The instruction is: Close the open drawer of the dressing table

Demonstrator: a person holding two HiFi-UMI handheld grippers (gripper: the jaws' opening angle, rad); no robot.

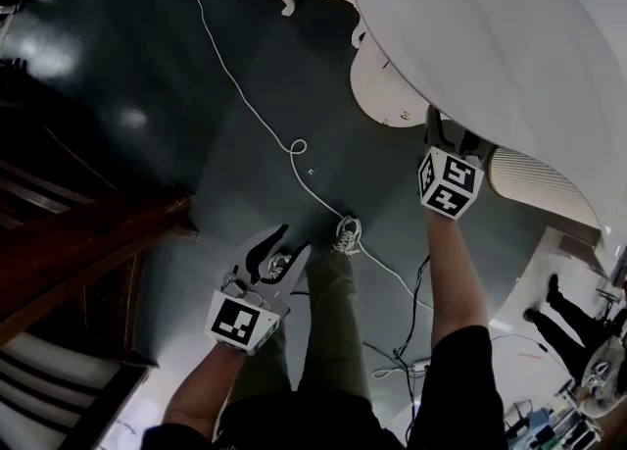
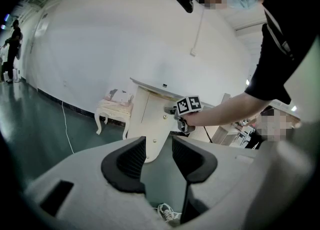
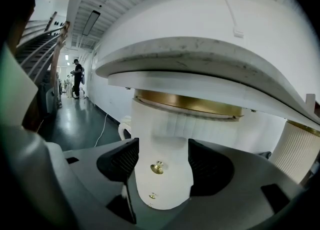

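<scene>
- White painted wood fills the gap in our right gripper (image 3: 162, 160) view: the curved drawer front (image 3: 162, 134) of the dressing table (image 1: 470, 36), with a brass knob (image 3: 157, 168) centred between the jaws. Do we have hold of it?
- No. Our right jaws stand wide apart, one pad on each side of that front, and we see neither pad pressing on it. We can't say whether the tips touch the wood.
- How far out does the drawer stand?
- We can't tell. From the head view the tabletop's edge hides our right jaws and covers most of the drawer, so only the marker cube and the forearm show. The right gripper view is too close to show the drawer's sides.
- And our left gripper (image 2: 158, 150)?
- Its jaws are parted with nothing between them. It is held low and well apart from the table, over the dark green floor (image 1: 147, 66). Through its gap we see only the floor and part of a shoe (image 2: 169, 213), cut off by the gripper's body.
- Anything else half lost?
- A white cable (image 1: 250, 105) runs out of the top of the head view, and a pale stool (image 2: 115, 104) beside the table is too small to read clearly
</scene>
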